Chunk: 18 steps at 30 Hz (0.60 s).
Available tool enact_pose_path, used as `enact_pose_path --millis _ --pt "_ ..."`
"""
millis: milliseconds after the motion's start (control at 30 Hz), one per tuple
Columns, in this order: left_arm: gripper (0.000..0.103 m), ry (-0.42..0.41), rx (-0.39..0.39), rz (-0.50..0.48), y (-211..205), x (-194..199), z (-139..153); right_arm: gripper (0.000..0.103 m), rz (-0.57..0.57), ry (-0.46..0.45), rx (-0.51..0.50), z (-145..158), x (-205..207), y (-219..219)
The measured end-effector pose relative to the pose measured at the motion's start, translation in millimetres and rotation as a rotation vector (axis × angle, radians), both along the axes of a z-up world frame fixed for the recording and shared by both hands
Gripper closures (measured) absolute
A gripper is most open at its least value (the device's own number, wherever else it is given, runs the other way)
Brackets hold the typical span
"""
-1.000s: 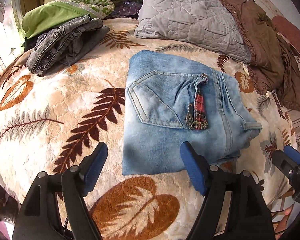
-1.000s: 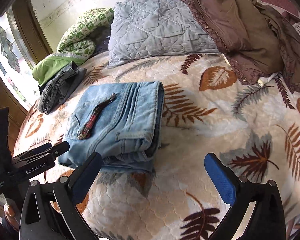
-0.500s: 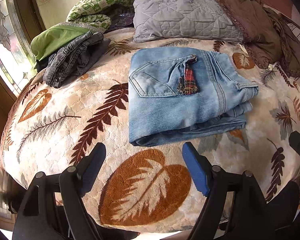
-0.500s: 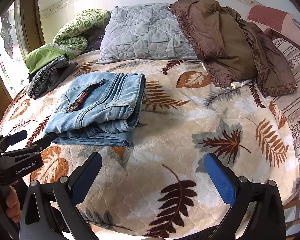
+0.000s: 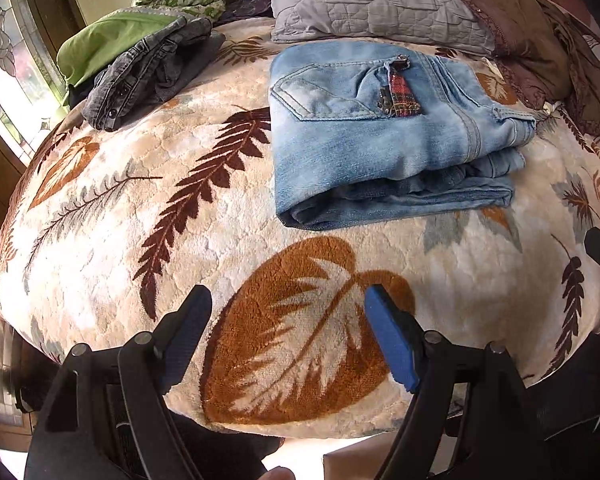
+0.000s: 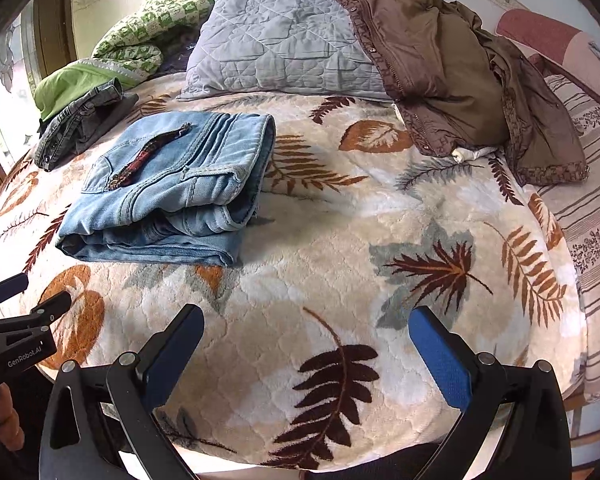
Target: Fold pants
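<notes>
Leaf-print blanket [image 6: 340,240], grey pillow [image 6: 284,40], brown jacket [image 6: 440,60], dark jeans [image 5: 140,76]

The left gripper [image 5: 286,322] hovers with its jaws spread wide and nothing between them. The right gripper [image 6: 306,338] likewise gapes, holding nothing, its blue pads [image 6: 440,354] apart.

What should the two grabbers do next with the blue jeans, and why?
Probably nothing more than pull away: the light blue denim jeans already lie folded in a compact stack on the leaf-patterned blanket, and both the left gripper and right gripper are open, empty and clear of them.
</notes>
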State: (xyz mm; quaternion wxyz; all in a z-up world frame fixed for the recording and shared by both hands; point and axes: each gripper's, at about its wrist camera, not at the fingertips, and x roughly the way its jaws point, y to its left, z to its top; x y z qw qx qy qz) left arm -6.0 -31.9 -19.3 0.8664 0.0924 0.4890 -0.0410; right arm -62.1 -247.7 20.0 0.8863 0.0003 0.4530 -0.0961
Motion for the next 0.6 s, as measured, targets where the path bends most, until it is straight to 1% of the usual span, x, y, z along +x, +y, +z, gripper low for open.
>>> enact_pose_path --millis 167,267,433,600 --pt "0.024 0.009 -0.035 -0.018 -2 3 3 0.000 0.009 -0.012 -0.005 0 -1 2" --pt "0.024 -0.002 -0.051 -0.043 -7 1 7 0.000 0.024 -0.035 -0.018 4 -4 4" --pt "0.024 0.003 -0.117 -0.085 -15 -2 15 0.000 0.030 -0.073 -0.040 10 -14 4" --pt "0.024 0.006 -0.136 -0.118 -19 -5 18 0.000 0.009 -0.069 -0.039 8 -22 -4"
